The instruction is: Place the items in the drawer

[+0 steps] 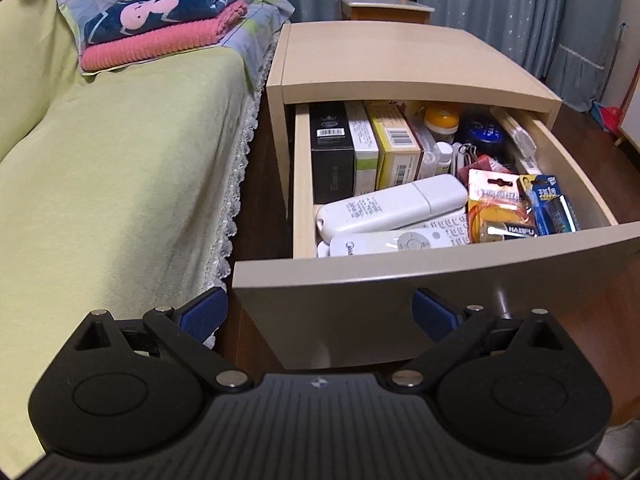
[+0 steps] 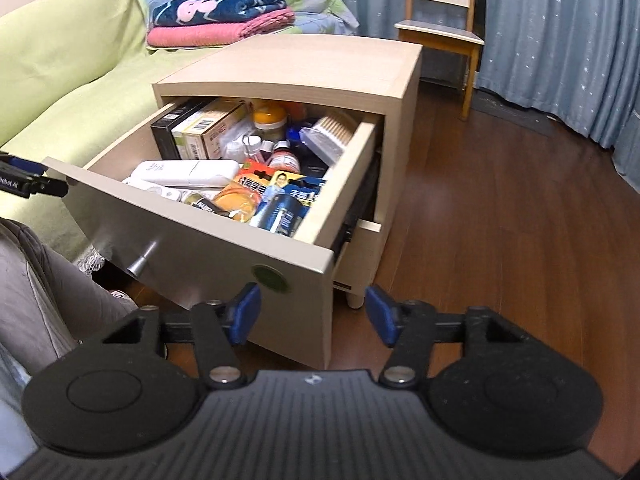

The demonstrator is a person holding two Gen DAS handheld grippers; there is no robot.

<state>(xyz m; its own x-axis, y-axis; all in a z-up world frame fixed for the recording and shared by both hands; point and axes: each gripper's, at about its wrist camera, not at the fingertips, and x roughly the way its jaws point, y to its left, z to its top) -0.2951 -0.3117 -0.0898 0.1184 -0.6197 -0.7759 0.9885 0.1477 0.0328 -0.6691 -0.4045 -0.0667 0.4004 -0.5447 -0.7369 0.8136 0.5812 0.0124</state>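
Note:
The top drawer (image 1: 400, 276) (image 2: 224, 248) of a beige nightstand (image 1: 400, 56) (image 2: 320, 68) stands pulled out and is full: white remote controls (image 1: 392, 208) (image 2: 188, 172), battery packs (image 1: 500, 208) (image 2: 280, 196), upright boxes (image 1: 360, 144) (image 2: 200, 128), small bottles (image 2: 272, 120). My left gripper (image 1: 320, 312) is open and empty, in front of the drawer's face near its left corner. My right gripper (image 2: 312, 312) is open and empty, low by the drawer's right front corner. The left gripper's tip (image 2: 24, 180) shows at the left edge of the right wrist view.
A bed with a green cover (image 1: 112, 168) (image 2: 68, 68) adjoins the nightstand's left side, with folded towels (image 1: 160, 28) (image 2: 220, 20) on it. A wooden chair (image 2: 440, 32) and blue curtains (image 2: 560, 40) stand behind. Wood floor (image 2: 500, 220) lies to the right. A person's leg (image 2: 40, 288) is at the left.

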